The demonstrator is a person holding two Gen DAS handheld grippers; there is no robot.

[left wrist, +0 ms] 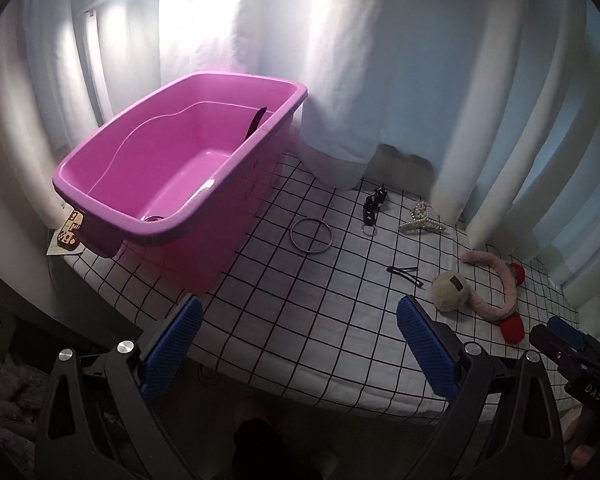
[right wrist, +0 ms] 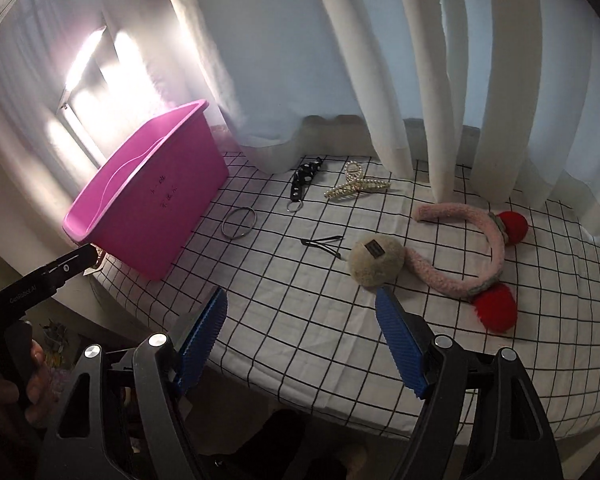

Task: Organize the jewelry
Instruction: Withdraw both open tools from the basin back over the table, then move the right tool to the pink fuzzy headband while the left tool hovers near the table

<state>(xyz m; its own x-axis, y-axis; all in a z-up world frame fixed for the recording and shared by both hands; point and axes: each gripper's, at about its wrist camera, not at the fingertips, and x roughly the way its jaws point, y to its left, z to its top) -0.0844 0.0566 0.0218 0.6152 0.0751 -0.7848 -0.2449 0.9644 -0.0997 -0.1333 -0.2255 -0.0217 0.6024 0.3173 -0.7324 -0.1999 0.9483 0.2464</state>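
Both grippers, left gripper (left wrist: 298,332) and right gripper (right wrist: 302,320), gape empty above the checked cloth (right wrist: 300,320). At the right gripper's one o'clock, the pink headband (right wrist: 480,248) arcs open toward nine; pink bin (right wrist: 156,216) at ten.

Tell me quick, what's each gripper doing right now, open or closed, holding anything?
Left gripper: open, holding nothing.
Right gripper: open, holding nothing.
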